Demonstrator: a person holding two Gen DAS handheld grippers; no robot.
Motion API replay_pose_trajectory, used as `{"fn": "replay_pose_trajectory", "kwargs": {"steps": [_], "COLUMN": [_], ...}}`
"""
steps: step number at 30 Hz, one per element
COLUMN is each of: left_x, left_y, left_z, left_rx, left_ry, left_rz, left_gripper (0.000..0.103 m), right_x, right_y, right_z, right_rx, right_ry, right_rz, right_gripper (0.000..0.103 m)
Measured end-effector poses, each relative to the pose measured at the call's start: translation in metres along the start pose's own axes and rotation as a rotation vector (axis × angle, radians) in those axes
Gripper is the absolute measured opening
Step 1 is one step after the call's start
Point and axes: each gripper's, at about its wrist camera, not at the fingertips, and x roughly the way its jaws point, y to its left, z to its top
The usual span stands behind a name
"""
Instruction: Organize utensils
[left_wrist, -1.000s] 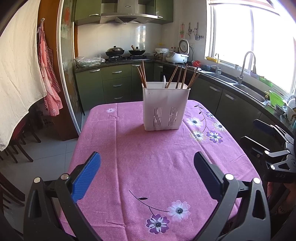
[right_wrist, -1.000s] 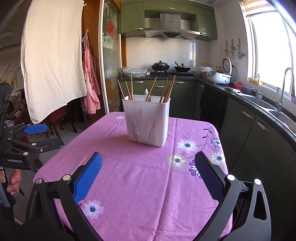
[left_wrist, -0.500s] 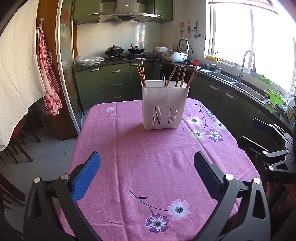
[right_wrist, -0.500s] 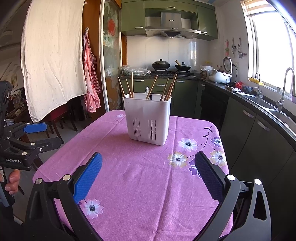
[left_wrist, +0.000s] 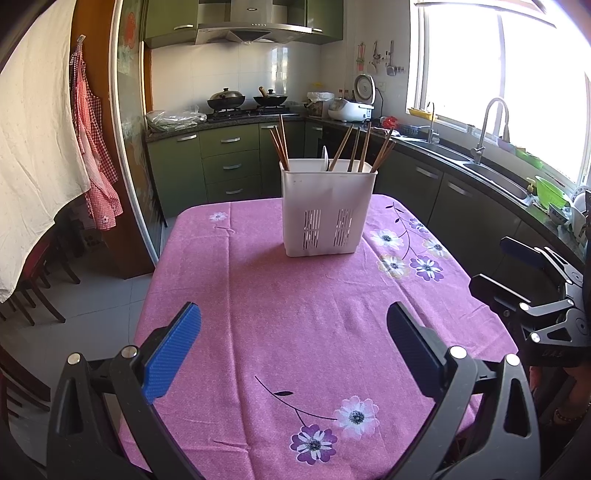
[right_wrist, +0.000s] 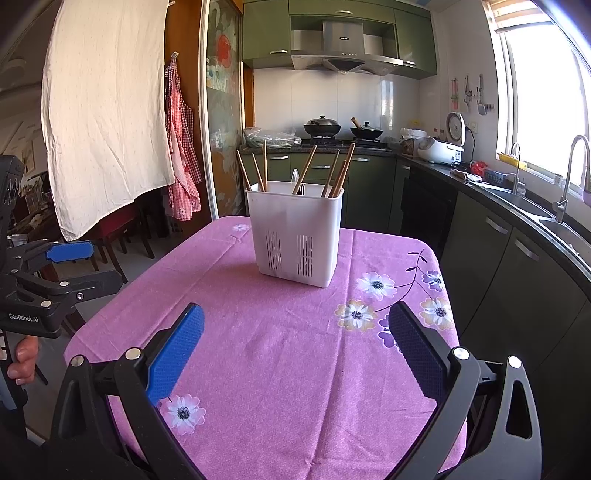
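A white slotted utensil holder stands at the far middle of the table; it also shows in the right wrist view. Several wooden chopsticks and a white spoon stick up out of it. My left gripper is open and empty, low over the near part of the table. My right gripper is open and empty too, near the table's right front. Each gripper shows in the other's view, the right one at the table's right edge and the left one off its left edge.
The table wears a pink flowered cloth. Dark green kitchen cabinets stand behind, with a sink counter along the right. A white sheet, a red apron and chairs are on the left.
Both grippers have drifted slightly; the holder sits a little lower and nearer in the right wrist view. Both stay open and empty.
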Motion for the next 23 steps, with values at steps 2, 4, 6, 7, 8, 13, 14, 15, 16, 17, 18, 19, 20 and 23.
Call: {"fn": "replay_pose_trajectory", "kwargs": {"steps": [2, 4, 6, 7, 8, 13, 14, 15, 16, 17, 18, 19, 20, 23], "left_x": [0.001, 0.001, -0.001, -0.002, -0.002, -0.006, -0.005, -0.003, -0.001, 0.001, 0.004, 0.007, 0.011, 0.023], "left_y": [0.001, 0.000, 0.000, -0.001, -0.001, -0.002, -0.002, -0.001, 0.001, 0.003, 0.005, 0.006, 0.007, 0.008], "left_z": [0.000, 0.000, 0.001, 0.001, 0.001, 0.001, 0.002, 0.002, 0.003, 0.003, 0.004, 0.003, 0.003, 0.000], "left_rx": [-0.004, -0.004, 0.003, 0.005, 0.005, 0.016, 0.013, 0.007, -0.004, -0.015, -0.022, -0.022, -0.022, -0.017], "left_ry": [0.003, -0.003, -0.022, -0.028, -0.032, -0.072, -0.066, -0.061, -0.053, -0.041, -0.029, -0.018, -0.003, 0.026], "left_rz": [-0.011, -0.023, -0.038, -0.043, -0.049, -0.055, -0.053, -0.052, -0.046, -0.038, -0.039, -0.048, -0.051, -0.036], "left_gripper": [0.096, 0.096, 0.096, 0.096, 0.096, 0.096, 0.096, 0.096, 0.096, 0.096, 0.096, 0.096, 0.096, 0.096], "right_x": [0.000, 0.001, 0.002, 0.002, 0.002, 0.002, 0.002, 0.002, 0.002, 0.002, 0.003, 0.004, 0.005, 0.010], "right_y": [0.001, 0.001, 0.001, 0.001, 0.001, -0.002, -0.002, -0.002, -0.002, -0.003, -0.003, -0.003, -0.004, -0.007], "right_z": [-0.001, -0.001, -0.002, -0.002, -0.002, -0.002, -0.002, -0.002, -0.002, -0.002, -0.002, -0.002, -0.002, -0.002], "right_rx": [-0.001, -0.001, -0.001, -0.002, -0.002, 0.000, 0.000, 0.001, 0.002, 0.003, 0.004, 0.005, 0.007, 0.011], "right_ry": [0.001, 0.003, 0.006, 0.007, 0.008, 0.010, 0.010, 0.011, 0.012, 0.013, 0.015, 0.017, 0.020, 0.034], "right_rz": [0.000, 0.001, 0.003, 0.003, 0.004, 0.007, 0.008, 0.008, 0.007, 0.006, 0.005, 0.005, 0.004, 0.000], "right_gripper": [0.098, 0.098, 0.098, 0.098, 0.098, 0.098, 0.098, 0.098, 0.098, 0.098, 0.098, 0.098, 0.098, 0.098]}}
